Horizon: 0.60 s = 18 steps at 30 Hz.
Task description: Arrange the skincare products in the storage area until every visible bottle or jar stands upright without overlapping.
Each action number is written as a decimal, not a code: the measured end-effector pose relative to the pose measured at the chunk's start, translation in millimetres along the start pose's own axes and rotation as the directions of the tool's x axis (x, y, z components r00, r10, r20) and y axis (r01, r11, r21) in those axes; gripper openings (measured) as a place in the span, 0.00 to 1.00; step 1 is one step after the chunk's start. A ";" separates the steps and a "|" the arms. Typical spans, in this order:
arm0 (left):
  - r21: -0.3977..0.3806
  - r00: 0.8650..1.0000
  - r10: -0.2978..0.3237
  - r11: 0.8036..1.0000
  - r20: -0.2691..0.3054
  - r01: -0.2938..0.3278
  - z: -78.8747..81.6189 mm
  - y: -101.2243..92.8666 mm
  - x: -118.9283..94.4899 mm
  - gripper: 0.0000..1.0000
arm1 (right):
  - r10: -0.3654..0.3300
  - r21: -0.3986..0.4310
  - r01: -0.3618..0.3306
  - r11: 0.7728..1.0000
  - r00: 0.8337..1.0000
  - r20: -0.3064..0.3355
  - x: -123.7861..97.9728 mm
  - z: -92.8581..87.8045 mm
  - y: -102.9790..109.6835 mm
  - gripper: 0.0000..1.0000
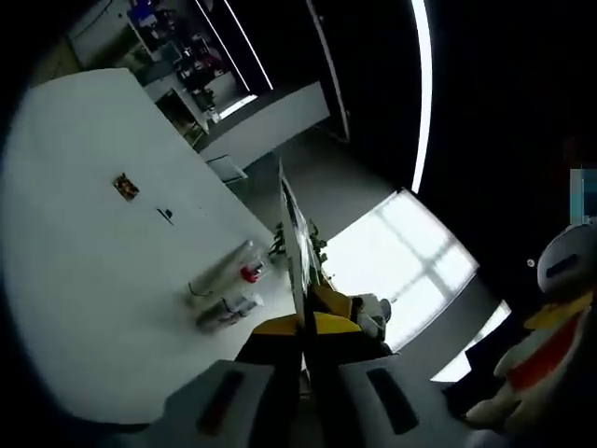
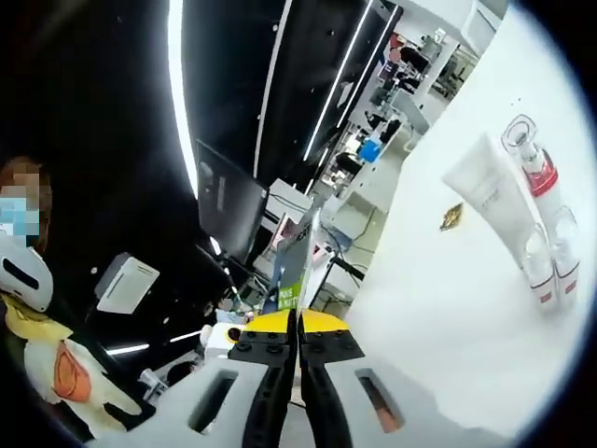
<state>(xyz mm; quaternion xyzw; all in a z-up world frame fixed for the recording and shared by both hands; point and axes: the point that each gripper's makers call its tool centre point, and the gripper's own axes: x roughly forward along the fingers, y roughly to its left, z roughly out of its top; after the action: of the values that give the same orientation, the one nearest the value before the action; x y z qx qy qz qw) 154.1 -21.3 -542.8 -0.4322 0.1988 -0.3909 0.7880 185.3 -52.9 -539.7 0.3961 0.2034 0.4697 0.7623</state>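
Skincare products lie on the white table [image 1: 84,280]: in the left gripper view a white tube [image 1: 221,268] with a red-collared bottle [image 1: 250,273] beside it and a clear bottle [image 1: 229,312] just below, all apparently on their sides, though the tilted view makes this uncertain. The right gripper view shows the same cluster: white tube [image 2: 490,191], red-banded clear bottle [image 2: 538,177] and a further clear bottle [image 2: 562,245].

Both the left gripper [image 1: 304,347] and right gripper [image 2: 298,338] have jaws pressed together, holding nothing, well apart from the products. Standing them up looks not yet begun; the next move calls for opening a claw and approaching one bottle.

No label is legible; a small brown card [image 1: 125,187] on the table is unreadable.
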 end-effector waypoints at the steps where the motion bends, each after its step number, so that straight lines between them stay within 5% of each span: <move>1: -0.007 1.000 0.000 1.000 0.001 0.000 -0.3 0.3 0.0 0.00 | 0.000 -0.001 0.000 1.000 1.000 0.001 0.0 0.1 -0.1 0.01; 6: -0.026 1.000 -0.002 1.000 0.006 0.002 -1.5 1.2 1.0 0.00 | -0.012 -0.014 0.013 1.000 1.000 0.003 -1.2 -0.3 -3.8 0.01; 14: -0.053 1.000 -0.002 0.999 -0.012 0.001 -6.7 8.5 8.5 0.00 | -0.050 -0.215 0.049 0.975 0.999 0.004 -8.0 1.0 -13.2 0.06; 18: -0.060 1.000 0.003 0.998 -0.016 -0.004 -7.3 13.1 12.2 0.00 | -0.064 -0.227 0.059 0.972 0.998 -0.011 -10.3 0.0 -17.7 0.15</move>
<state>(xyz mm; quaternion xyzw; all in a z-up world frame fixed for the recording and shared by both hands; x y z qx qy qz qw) 162.7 -30.5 -557.4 -0.4523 0.2175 -0.3867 0.7736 190.2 -66.3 -554.4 0.2959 0.1675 0.4695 0.8148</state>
